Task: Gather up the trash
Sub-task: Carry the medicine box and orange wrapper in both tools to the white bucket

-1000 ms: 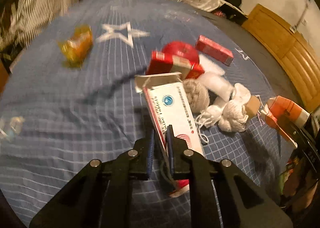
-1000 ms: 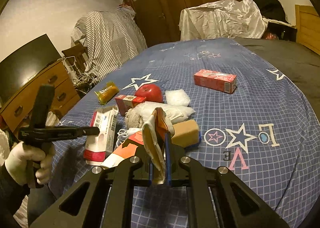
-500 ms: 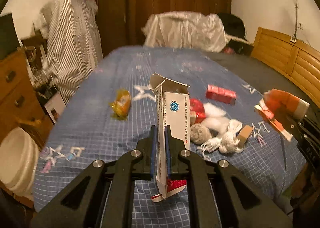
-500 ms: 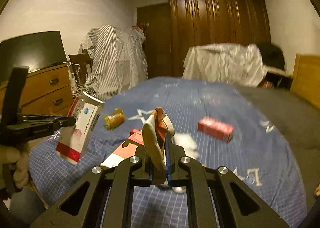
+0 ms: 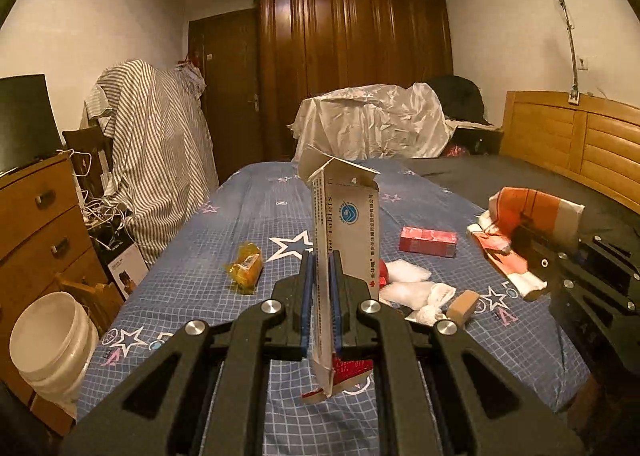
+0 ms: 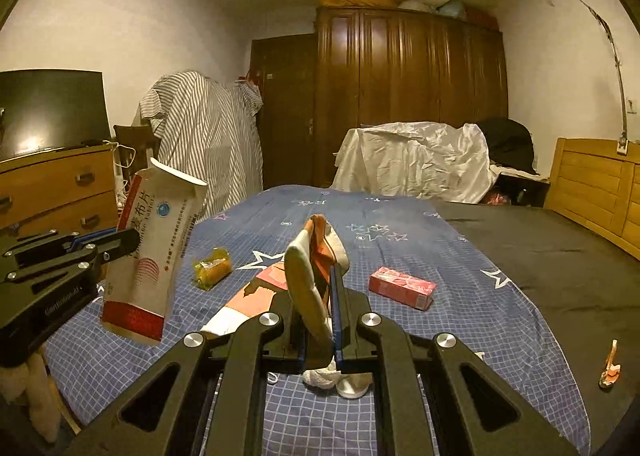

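My left gripper [image 5: 321,264] is shut on a flattened white and red medicine box [image 5: 348,224], held upright above the bed; the same box [image 6: 154,252] shows at the left of the right wrist view. My right gripper [image 6: 320,284] is shut on a crumpled orange and white wrapper [image 6: 310,280], also seen at the right of the left wrist view as the wrapper [image 5: 528,224]. On the blue star-patterned bedspread [image 5: 224,240] lie a yellow wrapper [image 5: 244,270], a red carton [image 5: 428,242], white wadding [image 5: 408,288] and a tan sponge [image 5: 462,308].
A white bucket [image 5: 52,340] stands on the floor at the bed's left, beside a wooden dresser [image 5: 32,224]. A small orange scrap [image 6: 610,366] lies on the bed at the right. A wooden headboard [image 5: 580,144] bounds the right side; a striped cloth [image 5: 160,144] hangs behind.
Both grippers have risen off the bed and tilted up toward level, each carrying its piece of trash. The room's far wall and wardrobe have come into view.
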### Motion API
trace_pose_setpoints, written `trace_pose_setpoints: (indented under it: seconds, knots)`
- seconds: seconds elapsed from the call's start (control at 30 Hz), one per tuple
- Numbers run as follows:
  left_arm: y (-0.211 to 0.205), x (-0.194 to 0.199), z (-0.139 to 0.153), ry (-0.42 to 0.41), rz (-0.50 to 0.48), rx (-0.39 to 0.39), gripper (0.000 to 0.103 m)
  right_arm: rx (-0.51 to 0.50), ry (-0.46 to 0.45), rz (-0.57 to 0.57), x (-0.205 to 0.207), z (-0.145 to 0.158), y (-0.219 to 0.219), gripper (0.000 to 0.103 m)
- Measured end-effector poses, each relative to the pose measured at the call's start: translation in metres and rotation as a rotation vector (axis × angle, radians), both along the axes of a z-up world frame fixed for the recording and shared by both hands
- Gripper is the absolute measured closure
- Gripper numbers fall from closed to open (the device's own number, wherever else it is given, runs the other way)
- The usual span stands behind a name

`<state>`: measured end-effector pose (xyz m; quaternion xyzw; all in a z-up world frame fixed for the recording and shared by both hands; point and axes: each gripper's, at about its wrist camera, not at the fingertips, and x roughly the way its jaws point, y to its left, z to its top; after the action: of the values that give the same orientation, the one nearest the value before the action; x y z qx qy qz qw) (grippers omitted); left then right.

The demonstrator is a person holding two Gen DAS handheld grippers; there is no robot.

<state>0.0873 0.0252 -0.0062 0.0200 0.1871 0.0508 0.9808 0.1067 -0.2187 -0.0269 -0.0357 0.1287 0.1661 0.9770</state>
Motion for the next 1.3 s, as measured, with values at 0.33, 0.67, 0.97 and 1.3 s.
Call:
trace_pose_setpoints:
  seconds: [0.33,0.67,0.97,1.3]
  knots:
    - [0.027,0.000,0.001,0.006,0.043,-0.018,0.096,-0.004,-0.003,0.037,0.001,0.005,0.009,0.093]
    - [0.109,-0.016,0.025,-0.020,0.208,-0.040,0.096,0.002,-0.028,0.204,0.011,0.038,0.093,0.093]
    - [0.194,-0.049,0.051,-0.053,0.379,-0.045,0.096,-0.009,-0.031,0.364,0.006,0.065,0.202,0.093]
    - [0.270,-0.083,0.062,-0.044,0.516,-0.056,0.096,-0.027,-0.023,0.519,-0.010,0.092,0.333,0.093]
